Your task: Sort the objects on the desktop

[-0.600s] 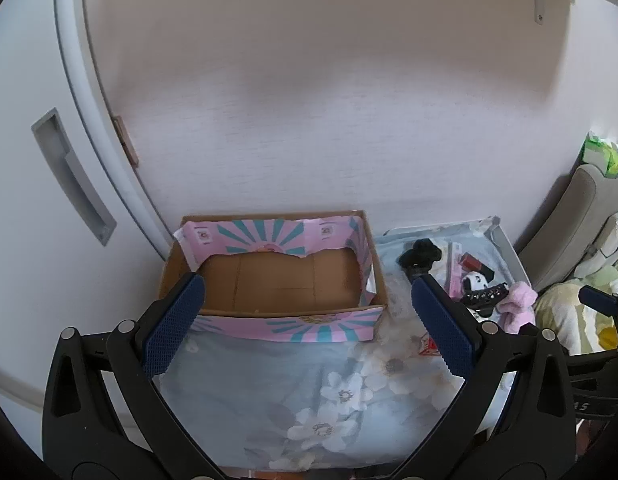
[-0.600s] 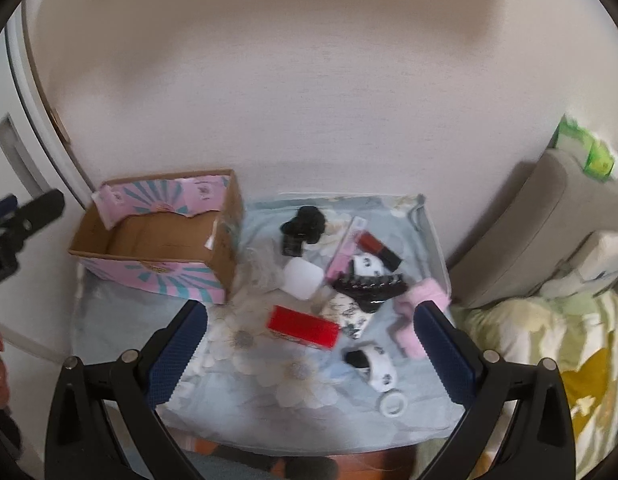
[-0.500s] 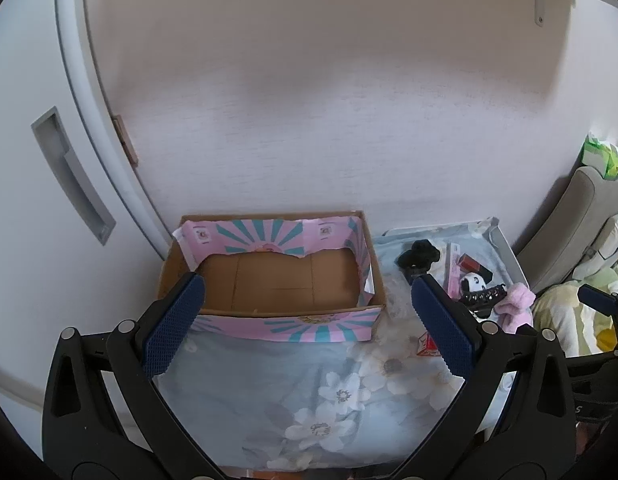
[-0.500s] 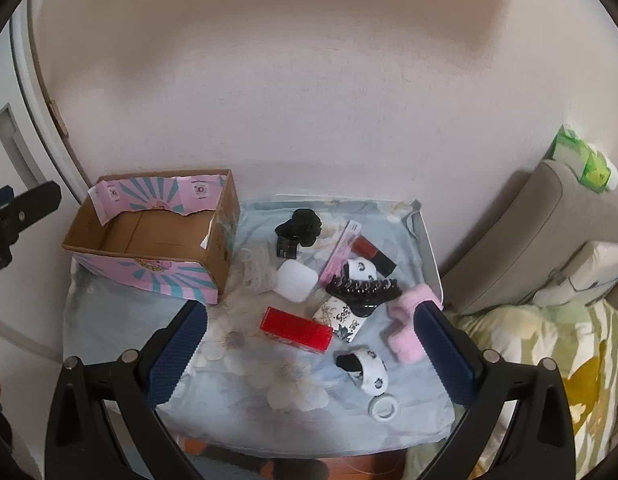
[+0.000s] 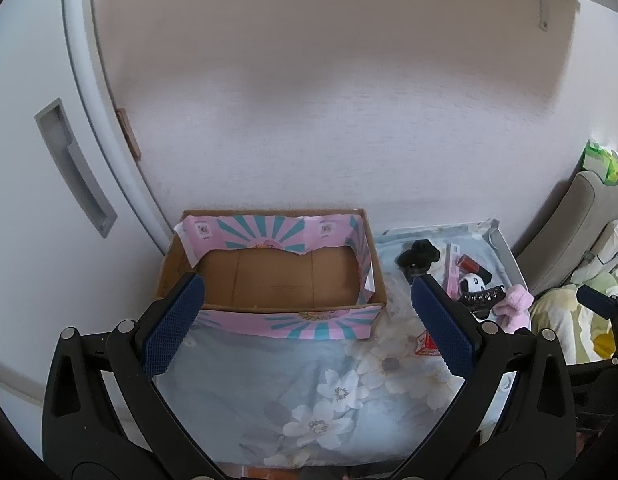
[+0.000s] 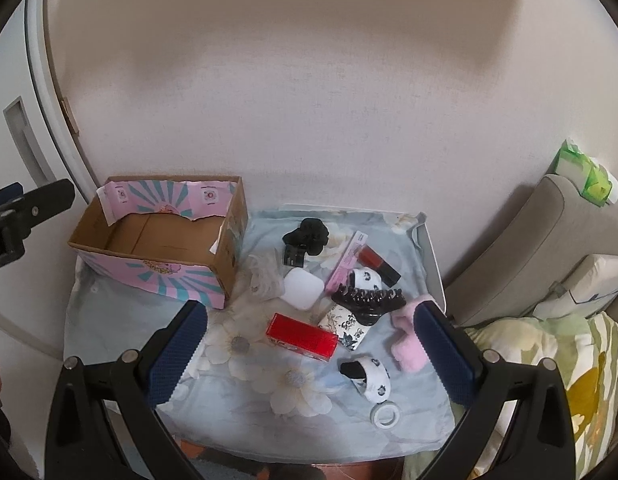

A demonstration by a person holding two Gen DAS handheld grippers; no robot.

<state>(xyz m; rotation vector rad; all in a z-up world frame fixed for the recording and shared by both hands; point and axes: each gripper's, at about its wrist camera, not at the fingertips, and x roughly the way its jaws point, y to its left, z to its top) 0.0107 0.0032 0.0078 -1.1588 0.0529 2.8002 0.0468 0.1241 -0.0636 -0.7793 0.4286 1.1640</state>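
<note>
Both views drawn back slightly | left gripper (image 5: 309, 312), right gripper (image 6: 309, 336) spread wide, empty | cardboard box (image 6: 157, 248) empty; red box (image 6: 301, 337) untouched; sorting unstarted

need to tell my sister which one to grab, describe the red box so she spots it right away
Start at the cardboard box on the floral cloth. Right of its near corner lies the red box, long and flat, the only all-red item, just in front of the white square case.

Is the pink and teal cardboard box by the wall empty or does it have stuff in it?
Empty. The pink and teal cardboard box shows only its bare brown floor in both views; the small items lie outside it on the floral cloth.
</note>
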